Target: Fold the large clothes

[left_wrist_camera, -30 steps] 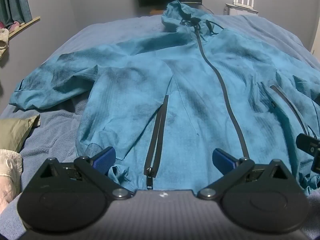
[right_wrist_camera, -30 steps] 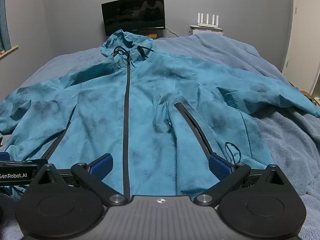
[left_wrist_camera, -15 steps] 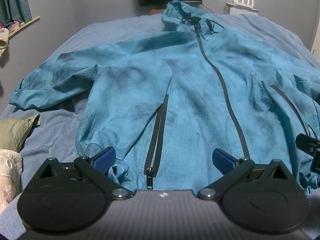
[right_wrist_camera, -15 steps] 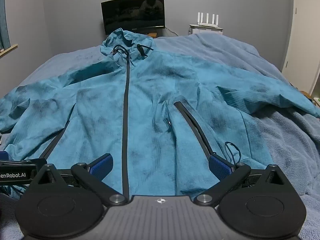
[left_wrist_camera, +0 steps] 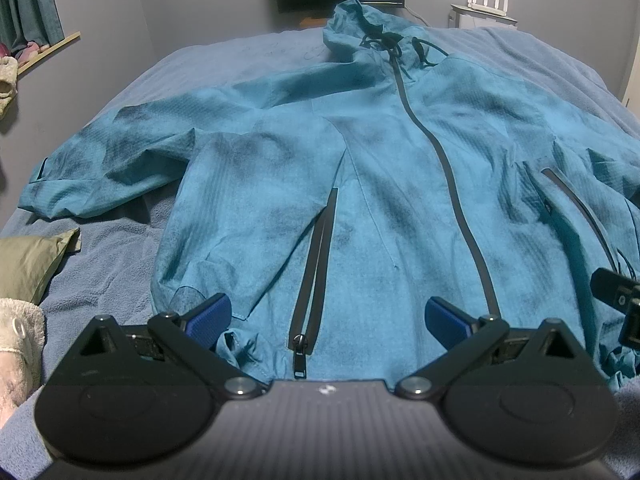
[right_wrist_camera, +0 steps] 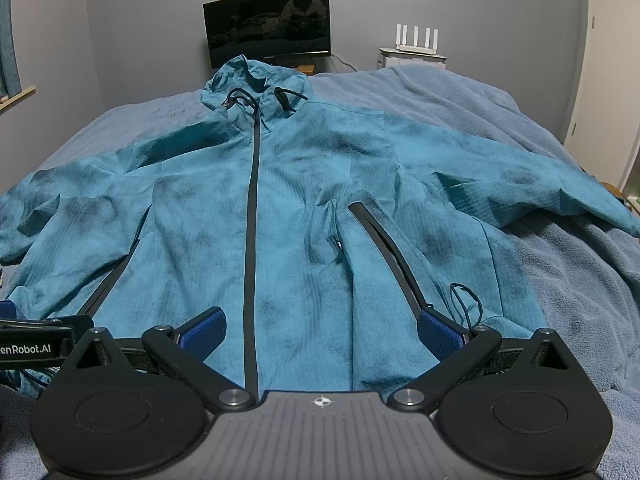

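A large teal hooded jacket (left_wrist_camera: 400, 200) (right_wrist_camera: 296, 220) lies front up on the bed, zipped, with both sleeves spread sideways and the hood at the far end. My left gripper (left_wrist_camera: 328, 316) hovers open over the hem beside the left pocket zipper (left_wrist_camera: 316, 264), its blue pads (left_wrist_camera: 208, 316) wide apart with nothing between them. Over the hem between the centre zipper (right_wrist_camera: 252, 240) and the right pocket zipper (right_wrist_camera: 384, 252), my right gripper (right_wrist_camera: 320, 330) also stands open. Each gripper shows at the edge of the other's view.
The bed carries a blue-grey blanket (right_wrist_camera: 580, 280). An olive pillow (left_wrist_camera: 28, 268) and a fluffy cream item (left_wrist_camera: 20, 344) lie at the left edge. A dark monitor (right_wrist_camera: 268, 24) and a white router (right_wrist_camera: 416, 40) stand by the far wall.
The right wrist view has tilted slightly, so the jacket sits lower in frame. The left gripper and the jacket have hardly moved, and both grippers stay open.
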### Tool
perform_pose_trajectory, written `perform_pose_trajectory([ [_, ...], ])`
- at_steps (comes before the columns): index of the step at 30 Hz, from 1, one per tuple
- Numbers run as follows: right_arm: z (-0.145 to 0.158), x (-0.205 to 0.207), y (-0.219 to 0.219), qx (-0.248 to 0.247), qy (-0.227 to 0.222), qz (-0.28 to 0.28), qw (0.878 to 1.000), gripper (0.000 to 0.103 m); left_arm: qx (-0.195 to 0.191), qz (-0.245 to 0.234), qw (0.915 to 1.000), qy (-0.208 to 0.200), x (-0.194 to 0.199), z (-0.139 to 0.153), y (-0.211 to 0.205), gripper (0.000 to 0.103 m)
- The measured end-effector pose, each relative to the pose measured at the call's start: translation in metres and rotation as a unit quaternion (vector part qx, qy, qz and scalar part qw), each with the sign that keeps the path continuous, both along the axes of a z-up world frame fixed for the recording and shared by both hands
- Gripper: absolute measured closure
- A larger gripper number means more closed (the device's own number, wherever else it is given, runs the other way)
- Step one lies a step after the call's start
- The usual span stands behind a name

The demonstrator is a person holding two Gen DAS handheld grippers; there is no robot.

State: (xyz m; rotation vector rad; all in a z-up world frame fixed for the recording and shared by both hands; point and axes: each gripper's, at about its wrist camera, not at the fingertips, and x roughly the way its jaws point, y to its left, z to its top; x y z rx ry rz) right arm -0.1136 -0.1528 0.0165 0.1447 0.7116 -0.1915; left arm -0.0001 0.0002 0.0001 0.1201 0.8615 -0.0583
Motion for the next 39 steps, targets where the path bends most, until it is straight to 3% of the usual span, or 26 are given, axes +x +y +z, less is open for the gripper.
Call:
perform_pose_trajectory([
  [39, -0.0028, 0.0003, -0.0014, -0.002, 0.002, 0.001, 1.000, 0.000, 0.002, 0.000, 1.0000, 0.001, 0.0001, -0.0001, -0.0002, 0.000],
])
